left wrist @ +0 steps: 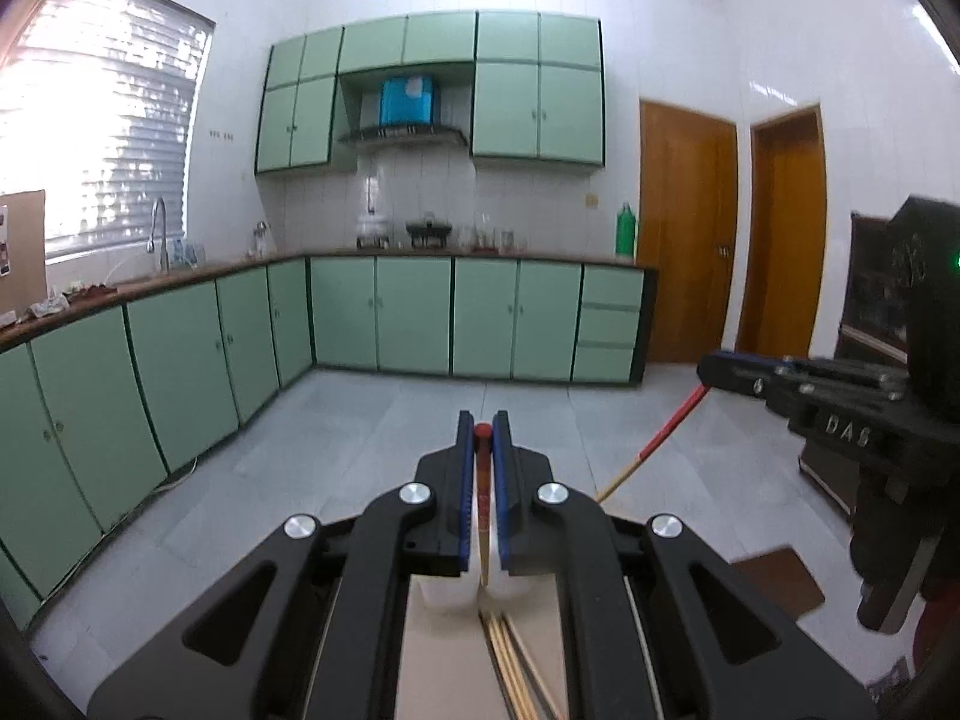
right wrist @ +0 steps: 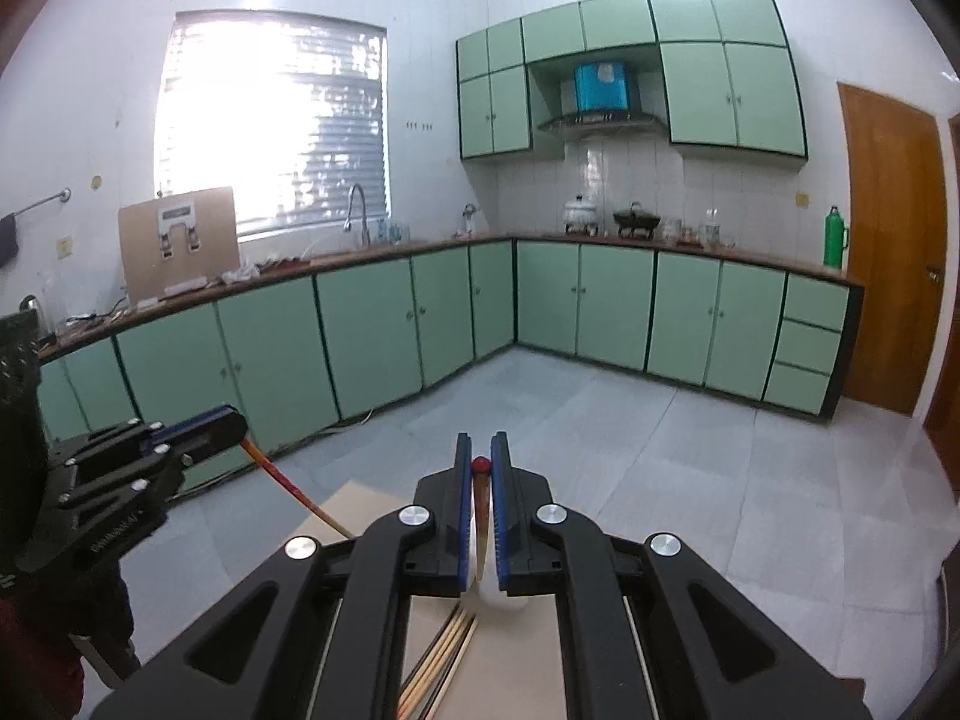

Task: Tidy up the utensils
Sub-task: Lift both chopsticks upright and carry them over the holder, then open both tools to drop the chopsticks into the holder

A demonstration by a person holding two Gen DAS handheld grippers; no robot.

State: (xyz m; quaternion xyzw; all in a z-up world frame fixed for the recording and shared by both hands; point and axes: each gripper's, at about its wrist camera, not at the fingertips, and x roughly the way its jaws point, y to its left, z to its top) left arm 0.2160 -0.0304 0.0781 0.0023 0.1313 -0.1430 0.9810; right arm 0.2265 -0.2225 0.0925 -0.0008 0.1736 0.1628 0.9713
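My left gripper (left wrist: 483, 429) is shut on a red-tipped chopstick (left wrist: 482, 480) that hangs down toward a white cup (left wrist: 447, 591) on a beige board (left wrist: 444, 654). My right gripper (right wrist: 482, 450) is shut on a second red-tipped chopstick (right wrist: 480, 492) above the same white cup (right wrist: 501, 597). Each gripper shows in the other's view: the right one (left wrist: 714, 369) with its chopstick (left wrist: 660, 441) slanting down, the left one (right wrist: 231, 423) with its chopstick (right wrist: 294, 489). Several loose chopsticks (left wrist: 516, 660) lie on the board; they also show in the right wrist view (right wrist: 441, 654).
Both grippers are held high over the beige board (right wrist: 360, 504), with grey floor tiles (left wrist: 360, 420) beyond. Green kitchen cabinets (left wrist: 414, 312) and a counter run along the far walls. A dark wooden cabinet (left wrist: 870, 300) stands at the right.
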